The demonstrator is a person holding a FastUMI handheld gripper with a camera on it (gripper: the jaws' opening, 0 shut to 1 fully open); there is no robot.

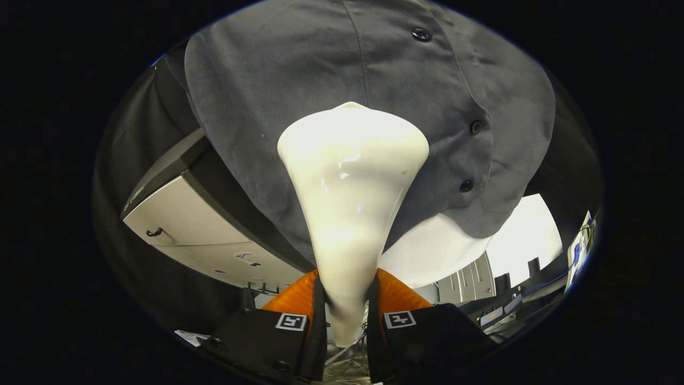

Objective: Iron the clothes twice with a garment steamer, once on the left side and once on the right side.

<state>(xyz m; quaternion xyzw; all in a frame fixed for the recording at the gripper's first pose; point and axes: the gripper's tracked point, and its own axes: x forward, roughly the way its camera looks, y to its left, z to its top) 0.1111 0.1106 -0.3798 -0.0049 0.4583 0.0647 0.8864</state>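
Observation:
A white garment steamer point(350, 176) rises from between my two fingers, its narrow handle clamped by both and its wide head flaring out ahead. My gripper point(346, 315) is shut on that handle. The head presses against a hanging grey shirt point(299, 91), left of the shirt's button placket point(473, 125), which carries dark buttons. The steamer's front face is hidden against the cloth. The shirt's lower hem point(459, 219) hangs just right of the steamer's neck.
A pale cabinet or board point(197, 230) with a small dark hook slants away below and left of the shirt. A bright white panel point(513, 240) lies beyond the hem at the right, with dark furniture and equipment point(507, 305) below it.

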